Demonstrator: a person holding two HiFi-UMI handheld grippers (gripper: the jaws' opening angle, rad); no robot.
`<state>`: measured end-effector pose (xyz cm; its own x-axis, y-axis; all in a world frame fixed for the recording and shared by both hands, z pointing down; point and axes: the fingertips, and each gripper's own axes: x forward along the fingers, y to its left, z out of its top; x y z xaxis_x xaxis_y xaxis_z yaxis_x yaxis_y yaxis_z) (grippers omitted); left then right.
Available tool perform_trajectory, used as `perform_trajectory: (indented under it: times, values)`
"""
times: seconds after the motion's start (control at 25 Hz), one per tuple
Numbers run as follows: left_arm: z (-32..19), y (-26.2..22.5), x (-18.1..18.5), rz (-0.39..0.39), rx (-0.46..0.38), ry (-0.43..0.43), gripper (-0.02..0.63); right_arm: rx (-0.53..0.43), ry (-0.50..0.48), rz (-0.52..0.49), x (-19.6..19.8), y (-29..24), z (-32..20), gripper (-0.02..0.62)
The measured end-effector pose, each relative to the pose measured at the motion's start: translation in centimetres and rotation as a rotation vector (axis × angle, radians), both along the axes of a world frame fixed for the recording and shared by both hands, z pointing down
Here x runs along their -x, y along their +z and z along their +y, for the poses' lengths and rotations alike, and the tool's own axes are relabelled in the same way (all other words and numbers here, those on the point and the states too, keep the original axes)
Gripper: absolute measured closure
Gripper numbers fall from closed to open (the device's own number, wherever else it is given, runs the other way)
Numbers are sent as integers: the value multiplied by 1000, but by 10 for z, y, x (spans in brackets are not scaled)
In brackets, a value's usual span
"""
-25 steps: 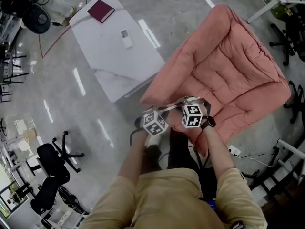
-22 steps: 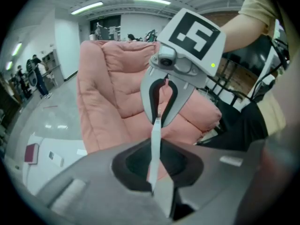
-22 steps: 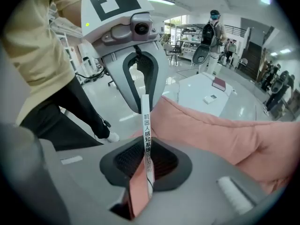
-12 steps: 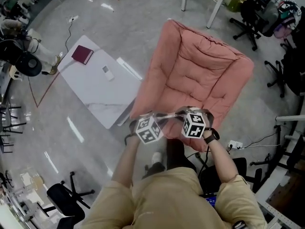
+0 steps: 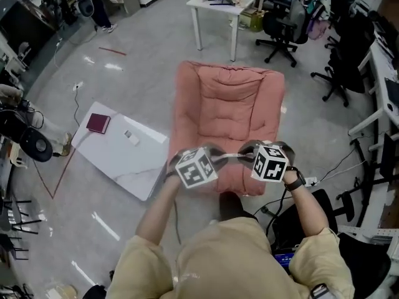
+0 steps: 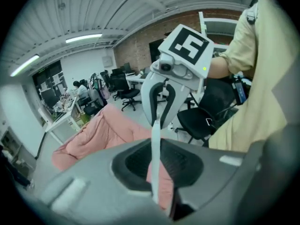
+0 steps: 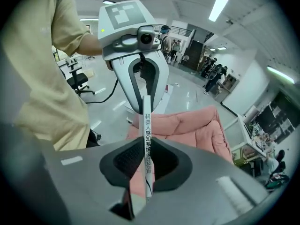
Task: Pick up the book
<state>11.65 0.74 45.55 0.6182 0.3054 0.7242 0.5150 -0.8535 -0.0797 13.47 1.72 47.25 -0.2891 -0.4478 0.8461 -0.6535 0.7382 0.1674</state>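
Note:
A thin white book (image 5: pixel 232 156), seen edge-on, hangs in the air between my two grippers, above the pink armchair (image 5: pixel 227 108). My left gripper (image 5: pixel 217 159) is shut on one end of it and my right gripper (image 5: pixel 247 155) on the other. In the left gripper view the book's edge (image 6: pixel 155 144) runs up from my left gripper (image 6: pixel 156 170) to the right gripper (image 6: pixel 161 102) opposite. In the right gripper view the printed spine (image 7: pixel 146 142) sits clamped in my right gripper (image 7: pixel 146 168), with the left gripper (image 7: pixel 142 86) at its far end.
A low white marble table (image 5: pixel 115 161) stands left of the armchair, with a maroon book (image 5: pixel 98 123) and a small white remote (image 5: pixel 131 137) on it. Office chairs (image 5: pixel 283 27) and white desks (image 5: pixel 215 8) ring the room. A black chair (image 5: pixel 312 213) is close on my right.
Both grippers have risen together with the thin book between them. The armchair and table now look smaller and farther below, and more of the room shows.

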Motion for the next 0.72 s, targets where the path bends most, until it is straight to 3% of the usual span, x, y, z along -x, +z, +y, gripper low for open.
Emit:
perform_trajectory:
  times: [0.24, 0.72]
  values:
    - [33, -53, -2, 46, -123, 130, 561, -58, 86, 26, -2, -52, 33, 548]
    - [50, -84, 22, 75, -167, 158, 561, -61, 85, 79, 22, -83, 51, 548]
